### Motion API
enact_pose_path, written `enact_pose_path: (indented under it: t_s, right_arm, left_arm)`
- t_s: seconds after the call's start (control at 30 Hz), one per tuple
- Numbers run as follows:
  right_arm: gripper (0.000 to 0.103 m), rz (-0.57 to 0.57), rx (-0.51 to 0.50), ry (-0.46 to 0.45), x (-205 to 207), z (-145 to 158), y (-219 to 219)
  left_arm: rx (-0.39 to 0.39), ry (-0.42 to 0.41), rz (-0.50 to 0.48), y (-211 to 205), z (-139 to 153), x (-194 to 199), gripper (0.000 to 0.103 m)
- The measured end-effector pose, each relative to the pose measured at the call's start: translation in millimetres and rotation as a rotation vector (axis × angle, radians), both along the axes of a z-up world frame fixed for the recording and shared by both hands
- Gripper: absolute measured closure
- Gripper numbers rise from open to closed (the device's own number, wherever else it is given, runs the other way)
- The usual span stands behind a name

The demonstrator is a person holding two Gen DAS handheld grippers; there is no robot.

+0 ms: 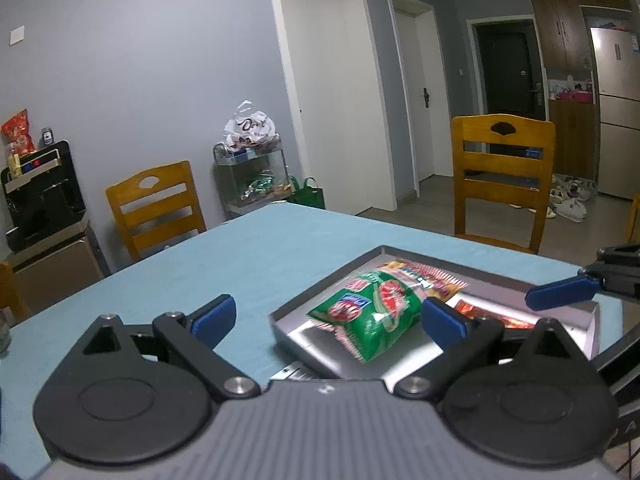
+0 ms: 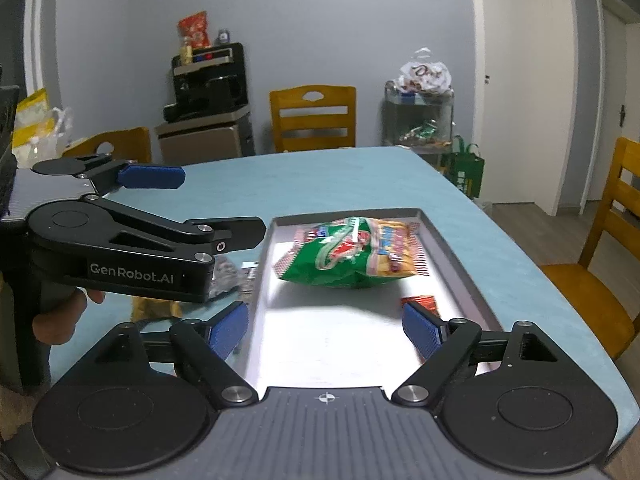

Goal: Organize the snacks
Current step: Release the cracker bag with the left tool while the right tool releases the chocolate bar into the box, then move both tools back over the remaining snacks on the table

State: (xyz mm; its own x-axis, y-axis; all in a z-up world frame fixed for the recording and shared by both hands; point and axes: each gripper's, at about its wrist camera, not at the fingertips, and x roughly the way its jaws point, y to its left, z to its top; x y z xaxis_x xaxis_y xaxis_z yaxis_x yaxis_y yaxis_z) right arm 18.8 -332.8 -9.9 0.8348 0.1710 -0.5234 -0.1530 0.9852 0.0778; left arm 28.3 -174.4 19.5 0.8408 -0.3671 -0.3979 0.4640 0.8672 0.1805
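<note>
Wide desk under a pale teal cloth, wooden chairs drawn up around it. On the cloth, a shallow rectangular silver metal tray, bare and shiny along its near half. Lying in the tray's far half, a puffy green snack bag with red print, and tucked right against its far side, an orange-and-red snack packet. Near the tray's right wall, a small red wrapper, apart from the green bag. Left gripper, black with blue pads, hovering low at the tray's left edge, fingers spread wide, nothing between them but desk and tray corner; a hand wrapped round its grip. Right gripper poised over the tray's near end, fingers well apart and clamped on nothing, clear of every packet. Just left of the tray, some crinkled wrappers on the cloth, half hidden behind the left gripper.
</note>
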Motion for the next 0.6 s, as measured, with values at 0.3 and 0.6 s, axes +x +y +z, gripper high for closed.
enact_pose_path:
  t_s: [0.3,0.6]
  right_arm:
    - [0.017,0.056,-0.008,-0.007,-1,4,31]
    - [0.016,0.091,-0.019,-0.009,-3,7,46]
  left_arm:
    - [0.005,0.015,0.048,41,-1,-8,0.002]
    - [0.004,0.021,0.138,82,8,5,0.002]
